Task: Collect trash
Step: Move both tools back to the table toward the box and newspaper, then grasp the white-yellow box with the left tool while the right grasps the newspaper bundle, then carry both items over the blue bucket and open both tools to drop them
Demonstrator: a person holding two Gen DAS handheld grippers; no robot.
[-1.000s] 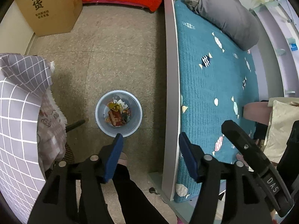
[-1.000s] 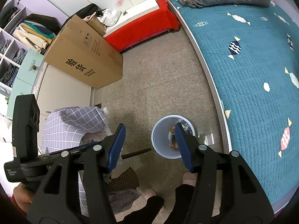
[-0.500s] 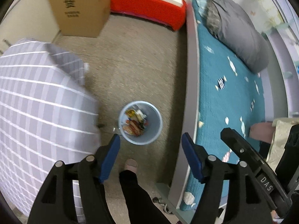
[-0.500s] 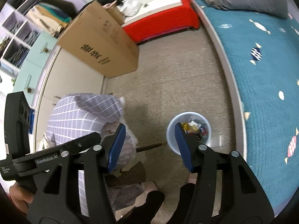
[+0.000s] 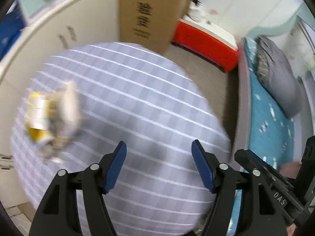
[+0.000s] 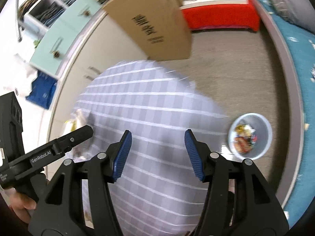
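Bedroom, speckled floor (image 6: 236,63), checked grey cloth covering a low table (image 5: 137,98) btwn cupboards and bed. Left gripper (image 5: 159,166) over the cloth, jaws apart w/ nothing btwn them, just been opening wider. Right gripper (image 6: 156,154) also apart, empty. Trash (image 5: 51,118), yellow wrapper plus crumpled paper, sits near the cloth's left edge. Bin (image 6: 250,135) on the floor off the right edge, well apart. Risk: picture is blurred, so a rushed grab could pinch cloth, or knock scraps off that edge.
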